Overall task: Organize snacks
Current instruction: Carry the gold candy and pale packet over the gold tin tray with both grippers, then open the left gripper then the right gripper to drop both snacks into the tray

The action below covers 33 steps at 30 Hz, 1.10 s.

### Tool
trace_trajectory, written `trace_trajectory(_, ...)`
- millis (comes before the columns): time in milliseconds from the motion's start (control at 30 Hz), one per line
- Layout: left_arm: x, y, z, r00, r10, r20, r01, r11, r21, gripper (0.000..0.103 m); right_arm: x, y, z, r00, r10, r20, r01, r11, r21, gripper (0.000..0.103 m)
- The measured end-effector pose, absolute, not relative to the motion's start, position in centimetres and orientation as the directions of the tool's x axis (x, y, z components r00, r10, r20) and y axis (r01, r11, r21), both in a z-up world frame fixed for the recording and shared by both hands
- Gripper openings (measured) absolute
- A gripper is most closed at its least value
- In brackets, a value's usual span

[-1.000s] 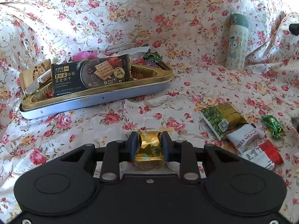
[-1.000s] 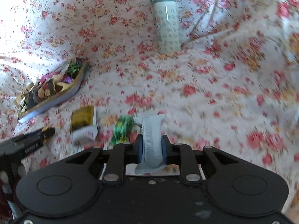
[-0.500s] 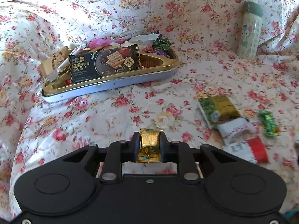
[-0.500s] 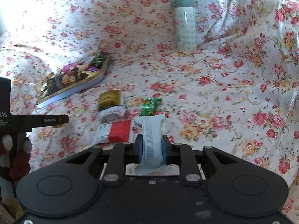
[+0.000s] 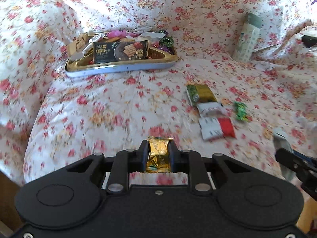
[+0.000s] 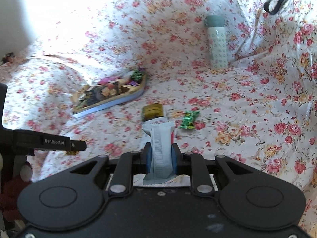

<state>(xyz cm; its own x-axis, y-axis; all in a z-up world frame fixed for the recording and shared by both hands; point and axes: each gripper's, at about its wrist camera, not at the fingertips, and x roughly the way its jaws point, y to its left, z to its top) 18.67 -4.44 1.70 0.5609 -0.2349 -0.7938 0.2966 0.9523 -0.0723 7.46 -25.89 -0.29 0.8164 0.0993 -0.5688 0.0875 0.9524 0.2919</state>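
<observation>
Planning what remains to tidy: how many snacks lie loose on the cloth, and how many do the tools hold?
Loose: 4 (green-gold packet, white packet, red-white packet, green candy)
Held: 2 (gold candy, pale packet)
Total: 6

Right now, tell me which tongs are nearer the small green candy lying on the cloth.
Right. The right tongs sit just below-left of the green candy; the left tongs are further off, to its left.

Setting: a home, likely a bed or sofa. A soft, rumpled floral sheet [image 5: 118, 103] covers everything ahead of the jaws. A snack tin [image 5: 122, 67] and a patterned flask [image 5: 247, 39] rest on it.
</observation>
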Motion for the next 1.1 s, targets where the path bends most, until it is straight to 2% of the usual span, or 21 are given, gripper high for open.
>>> trace_trajectory(300, 12.5, -1.3, 1.9, 0.515, -0.277, -0.811, 0.289, 0.947, -0.14, 0.028, 3.2, -25.2, 0.5, 0.79, 0.186, -0.585, 0.021, 0.944, 0.329, 0.022)
trace_trajectory(600, 8.6, 0.4, -0.5, 0.478, -0.192, -0.857, 0.246, 0.966, -0.079, 0.028, 0.4, -25.1, -1.1, 0.706, 0.225, -0.672, 0.029, 0.939, 0.344, 0.022)
trace_trajectory(800, 8.2, 0.7, -1.4, 0.474, -0.163, -0.865, 0.213, 0.975, -0.066, 0.028, -0.3, -24.5, -2.3, 0.668, 0.226, -0.709, 0.051, 0.937, 0.346, 0.022)
trace_trajectory(1033, 9.2, 0.0, -1.5, 0.493, -0.152, -0.857, 0.213, 0.976, -0.051, 0.03, 0.3, -24.2, -2.6, 0.665, 0.224, -0.712, 0.063, 0.934, 0.352, 0.023)
trace_trajectory(1100, 9.3, -0.1, -1.6, 0.494, -0.155, -0.856, 0.218, 0.975, -0.051, 0.033, 0.6, -24.2, -2.5, 0.669, 0.223, -0.709, 0.06, 0.934, 0.352, 0.023)
